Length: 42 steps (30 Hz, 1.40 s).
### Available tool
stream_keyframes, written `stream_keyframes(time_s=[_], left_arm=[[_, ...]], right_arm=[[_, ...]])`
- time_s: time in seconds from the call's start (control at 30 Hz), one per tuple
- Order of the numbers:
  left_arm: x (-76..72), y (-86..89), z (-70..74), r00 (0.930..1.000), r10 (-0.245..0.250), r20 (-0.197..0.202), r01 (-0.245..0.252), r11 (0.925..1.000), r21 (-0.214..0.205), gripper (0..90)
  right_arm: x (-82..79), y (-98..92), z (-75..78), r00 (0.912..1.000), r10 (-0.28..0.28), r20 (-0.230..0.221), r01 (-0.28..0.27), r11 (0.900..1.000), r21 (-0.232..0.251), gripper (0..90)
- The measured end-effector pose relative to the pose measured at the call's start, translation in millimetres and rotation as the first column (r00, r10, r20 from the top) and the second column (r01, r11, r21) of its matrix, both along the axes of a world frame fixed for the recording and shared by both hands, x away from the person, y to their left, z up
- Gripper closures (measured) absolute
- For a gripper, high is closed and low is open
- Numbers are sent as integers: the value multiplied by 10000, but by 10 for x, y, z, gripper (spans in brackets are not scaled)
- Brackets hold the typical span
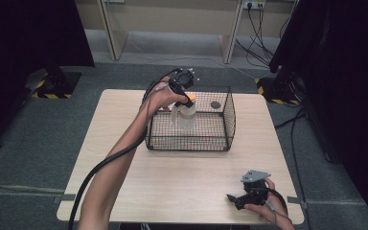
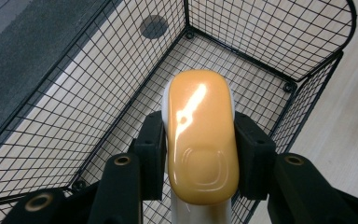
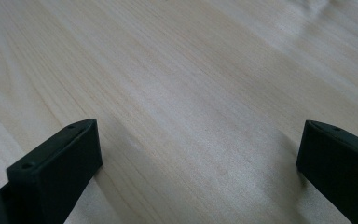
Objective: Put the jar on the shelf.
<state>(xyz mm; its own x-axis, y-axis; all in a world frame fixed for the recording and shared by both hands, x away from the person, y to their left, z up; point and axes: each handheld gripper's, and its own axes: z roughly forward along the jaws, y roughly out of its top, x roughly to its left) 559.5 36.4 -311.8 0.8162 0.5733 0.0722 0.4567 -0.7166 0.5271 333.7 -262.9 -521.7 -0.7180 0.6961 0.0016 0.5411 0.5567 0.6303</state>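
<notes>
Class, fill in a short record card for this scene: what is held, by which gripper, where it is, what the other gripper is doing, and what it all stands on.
held thing: white bottle with an orange cap
held by: left gripper, jaws shut on the cap's sides
bottle position: upright, inside the top of the black wire basket
basket contents: nothing else visible
right gripper: open, holds nothing, low over the near right of the table
table: light wood, basket at its far middle

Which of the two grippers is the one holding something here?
The left gripper, over the black wire basket: its jaws clamp the orange-capped white bottle. The right gripper, near the table's front edge, stands open, empty.
</notes>
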Motion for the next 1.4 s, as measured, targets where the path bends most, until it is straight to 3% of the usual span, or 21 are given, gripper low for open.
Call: stream_keyframes(time_s=[0.47,0.73,1.23,1.4], left_arm=[[99,-13,-215,9997,183,-166,-185,9997,-154,596],[149,11,-269,9989,404,-228,-411,9986,-329,596],[219,-43,-480,9980,471,-412,-478,9987,-153,595],[219,-62,-478,9981,474,-398,-477,9988,-74,595]], right_arm=[[3,5,1,10000,1,-18,-1,10000,-7,1],[4,5,0,10000,1,-13,-1,10000,-6,2],[4,6,1,10000,-2,-13,2,10000,-8,1],[4,6,0,10000,5,-13,-5,10000,-6,1]])
